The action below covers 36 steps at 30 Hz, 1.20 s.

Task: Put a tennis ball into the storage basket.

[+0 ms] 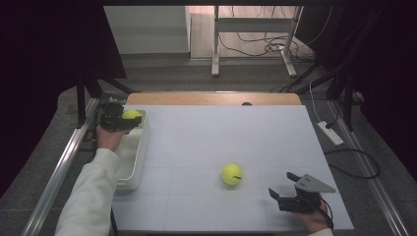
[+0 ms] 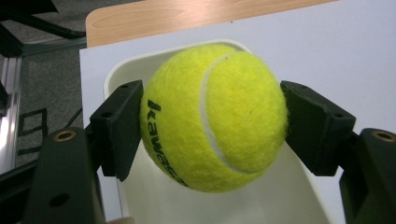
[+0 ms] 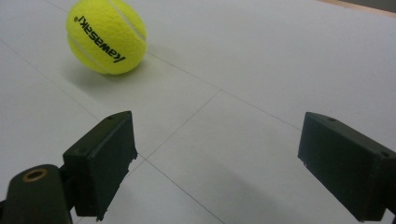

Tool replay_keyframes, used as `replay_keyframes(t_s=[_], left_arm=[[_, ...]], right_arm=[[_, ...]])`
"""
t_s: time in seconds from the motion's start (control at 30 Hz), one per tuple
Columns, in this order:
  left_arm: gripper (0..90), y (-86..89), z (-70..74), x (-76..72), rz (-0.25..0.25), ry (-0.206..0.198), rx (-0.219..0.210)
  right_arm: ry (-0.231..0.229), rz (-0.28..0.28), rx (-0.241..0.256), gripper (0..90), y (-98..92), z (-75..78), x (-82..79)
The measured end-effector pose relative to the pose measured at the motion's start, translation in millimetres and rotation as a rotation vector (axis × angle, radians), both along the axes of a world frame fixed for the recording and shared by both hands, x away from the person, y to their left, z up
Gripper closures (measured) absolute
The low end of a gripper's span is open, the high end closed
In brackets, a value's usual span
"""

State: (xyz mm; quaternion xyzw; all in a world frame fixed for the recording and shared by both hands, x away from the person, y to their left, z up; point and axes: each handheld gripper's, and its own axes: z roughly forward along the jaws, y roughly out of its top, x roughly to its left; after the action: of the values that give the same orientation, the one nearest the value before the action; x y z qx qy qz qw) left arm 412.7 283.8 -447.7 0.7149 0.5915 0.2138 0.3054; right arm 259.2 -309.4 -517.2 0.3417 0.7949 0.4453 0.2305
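Right gripper (image 1: 284, 188) spread wide, left gripper (image 2: 212, 119) clamping tennis ball (image 2: 214, 116) over white bin (image 2: 280, 205), nothing visible inside.

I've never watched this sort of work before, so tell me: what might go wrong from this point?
1. The left tool pinches a ball by its round sides above the white tub. If it opens off-centre, the ball may bounce out.
2. The second ball lies loose on the white table. A nudge from the open right tool could send it rolling away.
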Motion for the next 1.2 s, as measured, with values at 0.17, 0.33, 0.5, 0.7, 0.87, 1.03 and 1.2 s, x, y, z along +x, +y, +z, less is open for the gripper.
replay_keyframes(t_s=[0.17,0.33,0.5,0.7,0.87,1.03,1.2], left_arm=[[25.3,0.6,1.1,-1.2,-0.003,-0.022,-0.012],[12.8,1.9,7.9,-4.1,0.013,-0.07,-0.065],[10.0,0.8,12.1,-7.6,0.004,-0.09,-0.075],[10.0,1.5,15.4,-11.3,-0.022,-0.095,-0.106],[10.1,-0.7,19.5,-16.2,-0.047,-0.11,-0.124],[10.6,-3.7,25.3,-22.5,-0.073,-0.138,-0.139],[10.6,-5.0,28.5,-30.3,-0.101,-0.157,-0.179]], right_arm=[[-0.001,0.0,0.0,10.8,-0.1,0.2,0.0],[-0.004,-0.002,0.001,10.8,-0.5,0.5,-0.6],[-0.008,-0.005,-0.002,10.8,-1.1,1.1,-0.9],[-0.008,-0.002,0.0,10.8,-0.5,1.1,-0.9],[-0.009,-0.006,-0.001,10.8,-0.7,1.2,-0.7],[-0.008,-0.005,-0.003,10.8,-0.1,1.5,-1.2],[-0.011,-0.008,-0.003,10.8,-0.2,1.9,-1.9]])
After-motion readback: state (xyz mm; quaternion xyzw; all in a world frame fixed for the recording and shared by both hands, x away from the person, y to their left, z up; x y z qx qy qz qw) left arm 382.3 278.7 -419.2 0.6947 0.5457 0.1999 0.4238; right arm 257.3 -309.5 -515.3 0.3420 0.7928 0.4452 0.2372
